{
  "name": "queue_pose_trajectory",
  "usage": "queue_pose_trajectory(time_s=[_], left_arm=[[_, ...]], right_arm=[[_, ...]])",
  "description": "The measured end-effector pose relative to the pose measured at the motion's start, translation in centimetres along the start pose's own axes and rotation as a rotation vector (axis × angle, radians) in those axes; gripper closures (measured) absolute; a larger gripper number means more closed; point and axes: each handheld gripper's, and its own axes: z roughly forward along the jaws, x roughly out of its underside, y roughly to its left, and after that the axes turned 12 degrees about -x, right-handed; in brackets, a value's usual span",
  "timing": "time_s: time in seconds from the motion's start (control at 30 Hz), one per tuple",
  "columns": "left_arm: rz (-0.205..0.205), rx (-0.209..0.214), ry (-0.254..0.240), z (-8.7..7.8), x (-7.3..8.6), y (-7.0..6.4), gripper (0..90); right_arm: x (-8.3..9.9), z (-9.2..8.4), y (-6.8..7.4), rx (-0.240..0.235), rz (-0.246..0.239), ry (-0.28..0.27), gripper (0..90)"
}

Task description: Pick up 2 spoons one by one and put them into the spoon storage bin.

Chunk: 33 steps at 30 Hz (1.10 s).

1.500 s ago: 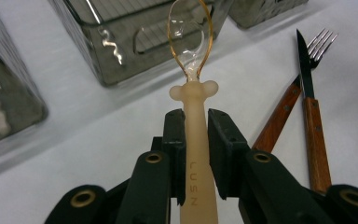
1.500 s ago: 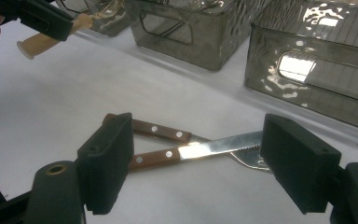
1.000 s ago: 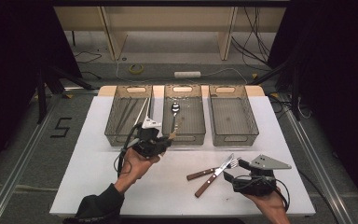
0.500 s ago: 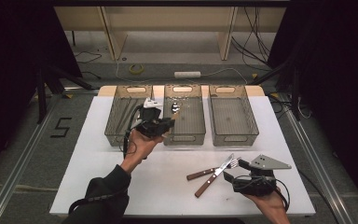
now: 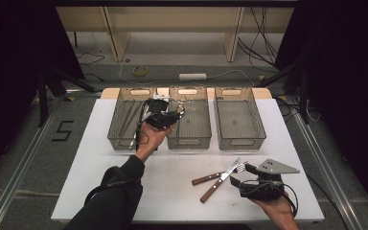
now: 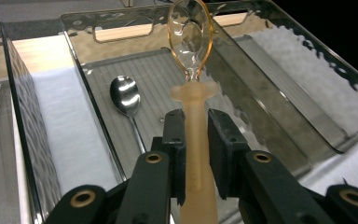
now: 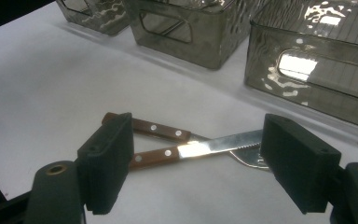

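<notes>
One second on, my left gripper (image 5: 171, 114) has carried the translucent plastic spoon (image 6: 190, 32) from the table's near side up over the middle bin (image 5: 188, 141), jaws clamped on its handle, above the metal spoon (image 6: 126, 95). Next I'd judge: release. My right gripper (image 7: 196, 163) stays put, jaws spread around the crossed knife (image 7: 200, 148) and fork (image 7: 158, 129).

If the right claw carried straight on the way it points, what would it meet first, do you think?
Most likely the wooden-handled knife, which lies crossed over a fork between the open right claw; depth is hard to judge.
</notes>
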Motion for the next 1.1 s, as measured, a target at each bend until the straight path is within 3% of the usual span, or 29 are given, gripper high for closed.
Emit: queue_pose_trajectory(time_s=[0.27,0.57,0.9,1.1], left_arm=[[-0.024,-0.02,0.02,1.9,-0.4,-0.1,76.8],[-0.016,-0.048,0.068,3.7,-0.1,-0.4,76.6],[-0.01,-0.073,0.077,4.3,0.0,-0.6,75.6],[-0.021,-0.041,0.056,3.3,-0.5,-0.1,60.3]], right_arm=[[0.0,0.0,-0.1,-0.002,0.004,-0.001,26.9],[0.1,0.0,-0.1,-0.006,0.0,-0.001,26.9],[0.1,0.0,0.0,-0.008,0.0,-0.001,26.9],[0.1,0.0,0.0,-0.008,0.001,-0.003,26.9]])
